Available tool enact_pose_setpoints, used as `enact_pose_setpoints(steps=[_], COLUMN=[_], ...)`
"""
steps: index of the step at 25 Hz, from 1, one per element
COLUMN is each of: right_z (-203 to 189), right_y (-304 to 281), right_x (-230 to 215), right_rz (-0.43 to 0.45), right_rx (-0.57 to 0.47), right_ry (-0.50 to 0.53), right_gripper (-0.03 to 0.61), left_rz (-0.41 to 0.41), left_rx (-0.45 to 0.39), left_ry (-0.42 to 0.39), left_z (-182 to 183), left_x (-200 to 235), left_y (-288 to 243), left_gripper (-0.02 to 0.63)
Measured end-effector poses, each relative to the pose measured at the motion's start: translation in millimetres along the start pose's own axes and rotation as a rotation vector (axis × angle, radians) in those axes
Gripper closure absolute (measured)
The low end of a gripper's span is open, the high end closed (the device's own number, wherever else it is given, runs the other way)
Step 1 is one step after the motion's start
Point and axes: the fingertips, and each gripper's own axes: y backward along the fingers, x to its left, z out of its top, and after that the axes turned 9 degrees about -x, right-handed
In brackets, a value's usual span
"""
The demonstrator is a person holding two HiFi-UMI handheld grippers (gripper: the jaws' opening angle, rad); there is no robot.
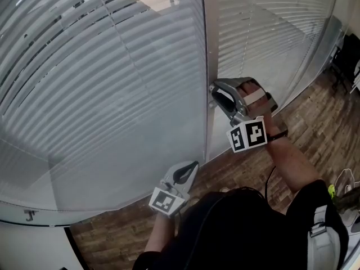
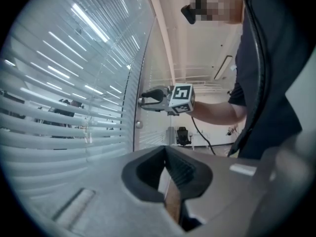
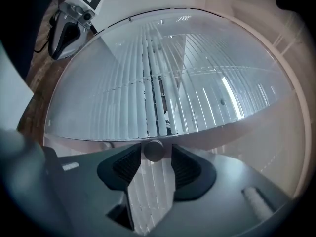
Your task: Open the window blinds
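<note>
White slatted blinds [image 1: 107, 89] hang behind the glass, and a grey frame post [image 1: 209, 44] divides the panes. A small round knob [image 3: 154, 150] sticks out of that post. My right gripper [image 1: 214, 93] is level at the post with the knob between its pads [image 3: 129, 164]; a thin gap shows on one side, so it is open around the knob. My left gripper [image 1: 193, 166] hangs lower, near the bottom of the glass, shut with nothing in it; its pads [image 2: 148, 174] meet at the tips. It also shows in the right gripper view, where the left gripper [image 3: 59, 47] is apart from the window.
Wood-pattern floor [image 1: 315, 134] runs along the foot of the glass. A dark office chair [image 1: 350, 61] stands at the far right. A second small round fitting [image 2: 139, 124] sits on the post below the right gripper [image 2: 141, 101]. The person's body fills the lower middle.
</note>
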Motion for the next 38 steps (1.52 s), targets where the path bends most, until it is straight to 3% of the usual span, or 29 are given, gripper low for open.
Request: enact_pose_setpoints(steps=[3, 5, 10, 15, 23, 30, 38], right_z=[-0.2, 0.8, 0.8, 1.5, 0.3, -7.7, -17.4], right_y=[-2.3, -3.6, -2.9, -3.3, -1.6, -2.7, -2.8], right_x=[1.9, 2.2, 2.0, 0.1, -9.3, -9.8, -10.4], right_rz=[0.007, 0.012, 0.025, 0.006, -0.073, -0.19, -0.254], right_rx=[-0.003, -0.002, -0.001, -0.006, -0.044, -0.114, -0.138], right_ry=[0.018, 0.029, 0.02, -0.071, -0.442, -0.909, -1.207], right_gripper=[0.393, 0.449, 0.449, 0.449, 0.449, 0.449, 0.45], left_rz=[0.01, 0.016, 0.025, 0.028, 0.025, 0.014, -0.012], left_rx=[-0.014, -0.019, -0.024, -0.025, -0.01, 0.004, 0.012], left_ry=[0.003, 0.003, 0.006, 0.006, 0.013, 0.021, 0.022], left_z=[-0.6, -1.0, -2.2, -2.6, -3.7, -11.4, -9.6], left_x=[-0.1, 0.0, -2.3, -2.9, -3.1, -2.9, -4.9], left_y=[-4.4, -5.5, -8.7, -9.3, -5.5, -3.7, -6.1], left_gripper=[0.609, 0.609, 0.609, 0.609, 0.609, 0.609, 0.609])
